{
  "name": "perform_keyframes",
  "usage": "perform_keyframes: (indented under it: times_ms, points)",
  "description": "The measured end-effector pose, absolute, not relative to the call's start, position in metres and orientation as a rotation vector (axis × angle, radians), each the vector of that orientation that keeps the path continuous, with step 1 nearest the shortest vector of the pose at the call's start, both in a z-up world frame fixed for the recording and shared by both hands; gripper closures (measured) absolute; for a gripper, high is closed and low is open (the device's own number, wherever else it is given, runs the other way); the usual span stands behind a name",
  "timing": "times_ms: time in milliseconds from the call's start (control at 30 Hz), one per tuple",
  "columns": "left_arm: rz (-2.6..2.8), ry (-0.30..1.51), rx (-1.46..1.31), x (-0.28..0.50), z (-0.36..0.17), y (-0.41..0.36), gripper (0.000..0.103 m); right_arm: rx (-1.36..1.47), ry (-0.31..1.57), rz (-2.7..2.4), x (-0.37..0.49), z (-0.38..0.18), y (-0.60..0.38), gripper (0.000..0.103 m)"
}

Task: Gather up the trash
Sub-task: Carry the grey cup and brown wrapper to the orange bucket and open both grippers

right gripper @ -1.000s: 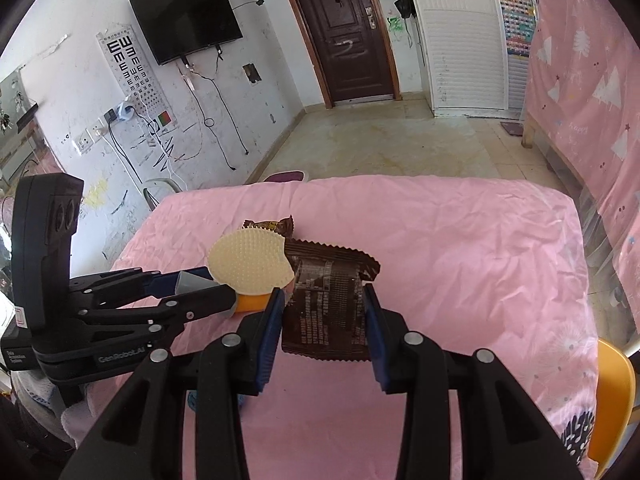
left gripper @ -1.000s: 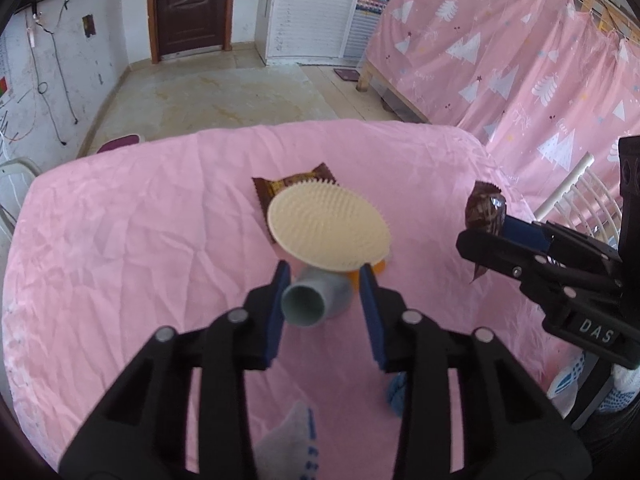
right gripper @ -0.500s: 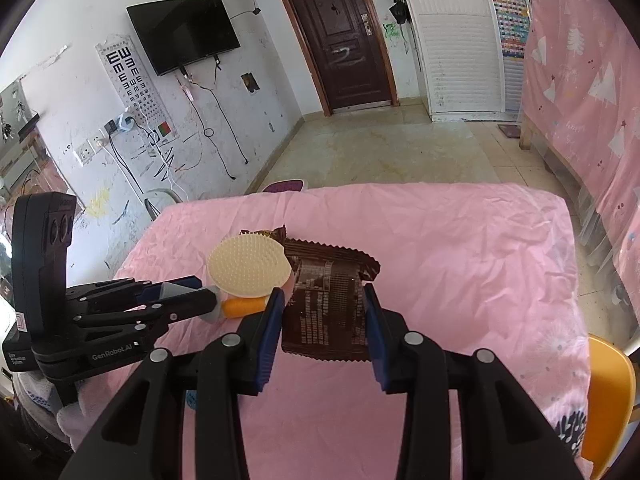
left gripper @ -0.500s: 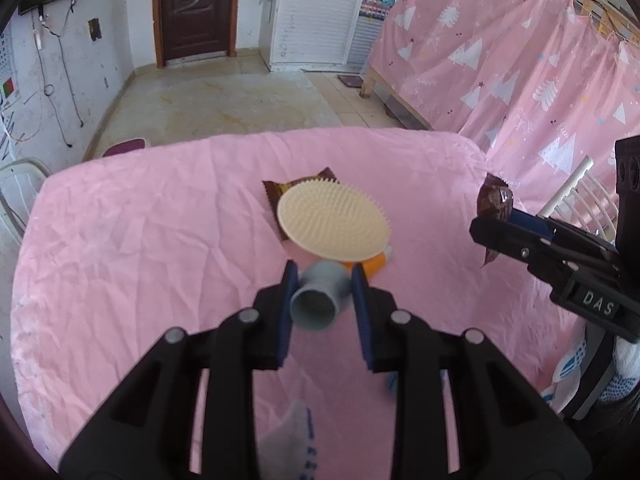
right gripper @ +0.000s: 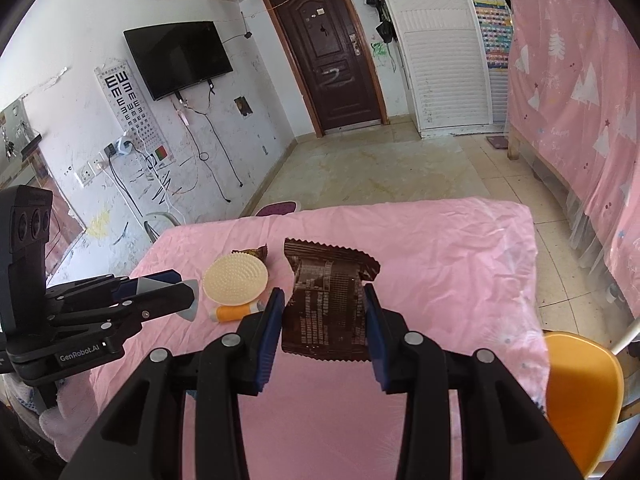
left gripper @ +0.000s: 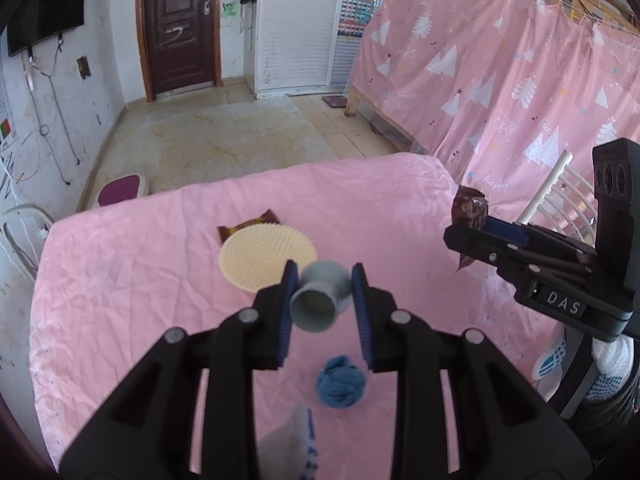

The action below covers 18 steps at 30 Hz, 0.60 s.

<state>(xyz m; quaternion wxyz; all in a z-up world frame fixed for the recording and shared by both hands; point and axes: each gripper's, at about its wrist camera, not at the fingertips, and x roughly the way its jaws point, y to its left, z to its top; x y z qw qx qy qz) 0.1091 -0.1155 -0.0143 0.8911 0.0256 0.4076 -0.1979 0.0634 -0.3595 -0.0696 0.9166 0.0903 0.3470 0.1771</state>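
Gripping a small grey cup (left gripper: 319, 298), the left gripper (left gripper: 322, 300) has its blue pads nearly closed on the cup's sides, held above the pink tablecloth (left gripper: 132, 280). Cup lies on its side, open mouth toward the camera, long axis along the fingers, just in front of the cream bristle disc (left gripper: 266, 258). Right gripper (right gripper: 323, 316) is clamped on a brown wrapper (right gripper: 326, 302), upright btwn pads, long axis vertical, right of the disc. Orange tube (right gripper: 234, 313) and 2nd wrapper (right gripper: 253, 253) touch the disc.
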Motion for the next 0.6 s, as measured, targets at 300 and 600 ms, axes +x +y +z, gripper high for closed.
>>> perform_keyframes:
  times_ms: [300, 600]
  points:
    - [-0.462, 0.832, 0.115, 0.101, -0.007, -0.167, 0.077, 0.226, 0.672, 0.315, 0.044, -0.065, -0.405, 0.074]
    - [-0.541, 0.837, 0.174, 0.096, -0.004, -0.228, 0.077, 0.298, 0.629, 0.217, 0.018, -0.067, -0.474, 0.074]
